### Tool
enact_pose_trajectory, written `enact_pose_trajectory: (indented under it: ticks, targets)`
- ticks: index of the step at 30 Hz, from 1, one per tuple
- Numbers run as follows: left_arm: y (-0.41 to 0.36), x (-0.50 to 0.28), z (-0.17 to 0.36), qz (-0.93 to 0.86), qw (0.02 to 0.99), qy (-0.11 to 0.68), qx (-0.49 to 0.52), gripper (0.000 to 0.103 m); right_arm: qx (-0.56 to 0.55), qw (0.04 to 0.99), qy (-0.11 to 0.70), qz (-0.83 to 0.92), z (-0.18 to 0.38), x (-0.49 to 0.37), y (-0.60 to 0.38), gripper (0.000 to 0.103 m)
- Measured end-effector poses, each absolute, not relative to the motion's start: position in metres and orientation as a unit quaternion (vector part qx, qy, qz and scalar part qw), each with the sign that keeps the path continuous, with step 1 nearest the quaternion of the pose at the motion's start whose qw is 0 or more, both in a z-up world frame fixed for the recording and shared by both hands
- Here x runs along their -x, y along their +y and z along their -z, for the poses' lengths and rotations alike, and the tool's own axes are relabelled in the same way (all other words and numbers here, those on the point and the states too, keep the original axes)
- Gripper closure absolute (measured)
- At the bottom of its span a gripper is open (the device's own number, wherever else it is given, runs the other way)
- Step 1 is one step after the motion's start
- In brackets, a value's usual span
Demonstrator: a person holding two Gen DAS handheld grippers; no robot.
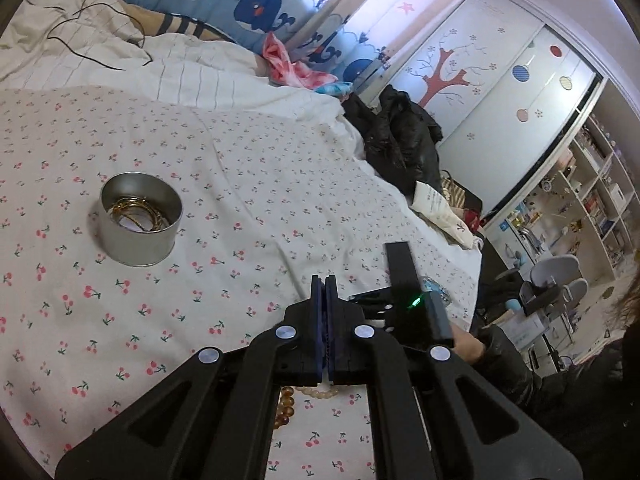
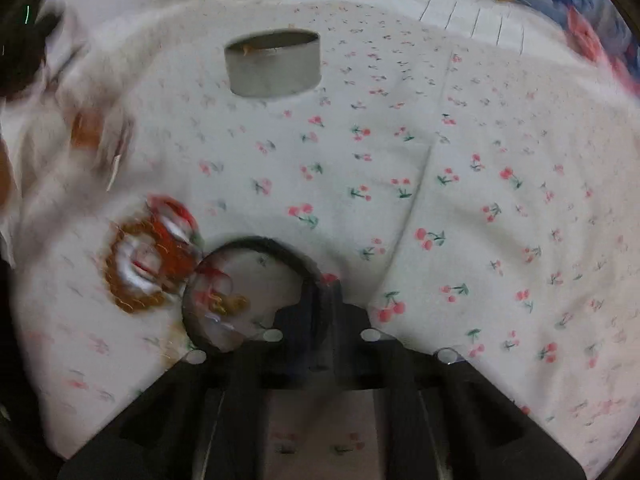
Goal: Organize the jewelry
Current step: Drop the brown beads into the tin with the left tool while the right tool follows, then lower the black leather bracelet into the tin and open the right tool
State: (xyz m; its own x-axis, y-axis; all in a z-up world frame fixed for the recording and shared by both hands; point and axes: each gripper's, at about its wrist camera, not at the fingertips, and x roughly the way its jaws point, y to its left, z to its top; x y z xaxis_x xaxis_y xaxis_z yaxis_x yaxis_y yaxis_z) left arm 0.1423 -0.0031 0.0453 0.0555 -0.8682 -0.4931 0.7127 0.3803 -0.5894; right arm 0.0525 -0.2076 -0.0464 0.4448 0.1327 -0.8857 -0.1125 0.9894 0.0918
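Note:
A round silver tin (image 1: 140, 220) with gold chains in it stands on the cherry-print bedsheet (image 1: 248, 184); it also shows at the top of the right wrist view as the tin (image 2: 274, 64). My left gripper (image 1: 325, 280) is shut with nothing between its pads, held above amber and cream bead bracelets (image 1: 285, 406). My right gripper (image 2: 320, 300), blurred, is shut on the rim of a dark-rimmed round piece (image 2: 224, 256) that is clear in the middle. Just left of it lie an amber bead bracelet (image 2: 128, 280) and a red piece (image 2: 172, 216).
Rumpled white bedding with a thin black cable (image 1: 92, 20) lies behind the tin. A black jacket (image 1: 396, 140) sits at the bed's far edge, with shelves (image 1: 592, 208) beyond. A person's hand and dark sleeve (image 1: 504, 356) hold the right tool (image 1: 400, 268).

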Motion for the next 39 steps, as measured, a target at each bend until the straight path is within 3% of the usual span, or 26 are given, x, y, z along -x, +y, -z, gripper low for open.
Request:
enact_pose_trajectory:
  ticks: [12,20,26,31,34,35,36,38,39]
  targets:
    - [0.001,-0.19,-0.059,0.473,0.759,0.426,0.137,0.102,-0.217,0.88,0.413,-0.092,0.006,-0.038,-0.268,0.094]
    - [-0.01,-0.246,-0.064,0.441,0.774,0.426,0.158,0.102,-0.22,0.886,0.397,-0.096,-0.003,-0.047,-0.265,0.094]
    - [-0.02,-0.276,-0.038,0.406,0.782,0.447,0.153,0.101,-0.217,0.887,0.397,-0.096,0.001,-0.049,-0.263,0.094]
    - [-0.034,-0.293,0.01,0.294,0.807,0.509,0.059,0.099,-0.216,0.886,0.4,-0.091,0.005,-0.051,-0.264,0.094]
    - [-0.034,-0.292,0.017,0.267,0.809,0.523,0.023,0.085,-0.215,0.89,0.393,-0.089,0.003,-0.058,-0.264,0.094]
    - [-0.032,-0.29,0.014,0.265,0.81,0.523,0.025,0.068,-0.21,0.893,0.388,-0.088,-0.001,-0.064,-0.262,0.094]
    - [-0.028,-0.286,0.007,0.247,0.82,0.515,0.021,0.039,-0.201,0.897,0.384,-0.086,-0.005,-0.069,-0.259,0.094]
    - [-0.016,-0.274,-0.009,0.232,0.845,0.481,0.028,0.023,-0.176,0.903,0.382,-0.087,-0.015,-0.092,-0.248,0.094]
    - [-0.011,-0.271,-0.015,0.241,0.844,0.477,0.037,0.023,-0.167,0.904,0.383,-0.087,-0.017,-0.102,-0.243,0.094]
